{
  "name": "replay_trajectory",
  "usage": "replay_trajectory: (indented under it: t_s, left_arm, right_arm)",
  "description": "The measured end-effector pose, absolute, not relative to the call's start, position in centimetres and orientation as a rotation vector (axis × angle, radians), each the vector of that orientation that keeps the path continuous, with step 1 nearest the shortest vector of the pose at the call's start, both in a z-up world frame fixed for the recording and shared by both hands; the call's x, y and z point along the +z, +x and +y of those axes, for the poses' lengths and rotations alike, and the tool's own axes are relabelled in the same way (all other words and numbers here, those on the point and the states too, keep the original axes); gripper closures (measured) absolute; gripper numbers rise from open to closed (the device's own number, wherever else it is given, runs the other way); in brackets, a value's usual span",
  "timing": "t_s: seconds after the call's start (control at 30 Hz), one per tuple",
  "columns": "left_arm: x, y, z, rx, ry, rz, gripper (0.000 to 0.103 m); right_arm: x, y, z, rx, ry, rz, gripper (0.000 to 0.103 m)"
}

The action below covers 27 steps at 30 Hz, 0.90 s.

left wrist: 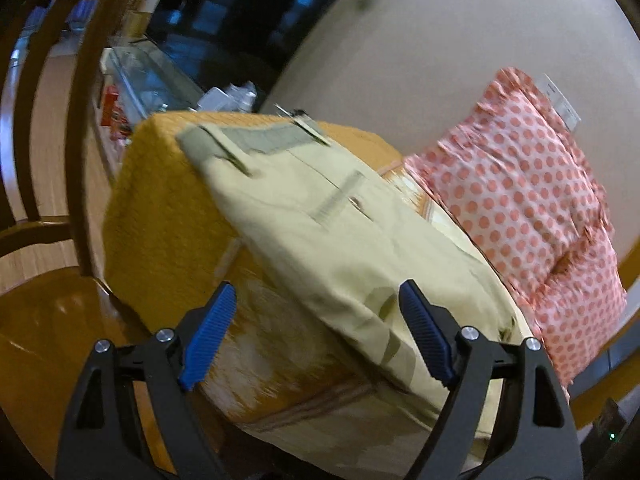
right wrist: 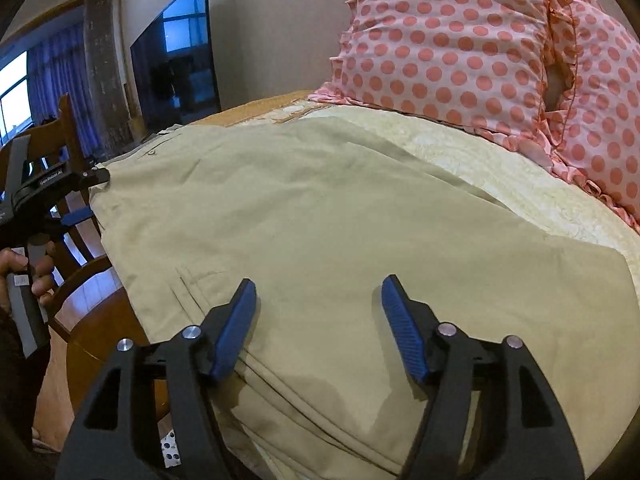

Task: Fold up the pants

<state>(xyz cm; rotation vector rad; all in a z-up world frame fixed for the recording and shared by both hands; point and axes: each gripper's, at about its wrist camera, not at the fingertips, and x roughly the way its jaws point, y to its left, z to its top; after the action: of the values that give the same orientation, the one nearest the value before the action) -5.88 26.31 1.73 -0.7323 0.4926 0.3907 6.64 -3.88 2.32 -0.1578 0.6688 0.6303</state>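
Note:
Khaki pants lie flat on a bed with an orange cover; the waistband with belt loops is at the far end. My left gripper is open and empty, just above the pants' near edge at the bed's side. In the right wrist view the pants fill the middle. My right gripper is open and empty, low over the fabric. The left gripper also shows there at the pants' left edge, held by a hand.
A pink polka-dot pillow lies on the bed right of the pants; it also shows in the right wrist view. A wooden chair stands left of the bed. A dark TV screen hangs on the wall.

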Motion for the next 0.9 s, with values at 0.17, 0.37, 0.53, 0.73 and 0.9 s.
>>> replay_trajectory:
  t_s: [0.17, 0.37, 0.53, 0.73, 0.9]
  left_arm:
    - [3.2, -4.7, 23.6, 0.338, -0.739, 0.504, 0.019]
    - [4.4, -4.2, 23.9, 0.322, -0.794, 0.48, 0.018]
    - [3.6, -4.7, 27.3, 0.354, -0.917, 0.423, 0.028]
    - [0.9, -4.8, 32.6, 0.365, -1.17, 0.397, 0.08]
    - [1.9, -3.6, 32.8, 0.419, -1.09, 0.461, 0.094]
  right_arm:
    - [2.3, 6.4, -3.9, 0.639, -0.152, 0.662, 0.033]
    - [2.2, 6.4, -3.8, 0.642, -0.151, 0.65, 0.033]
    - [2.1, 6.4, -3.9, 0.645, -0.14, 0.633, 0.032]
    - [2.3, 6.4, -4.8, 0.671, -0.077, 0.632, 0.032]
    - [3.1, 5.7, -7.4, 0.694, 0.003, 0.607, 0.032]
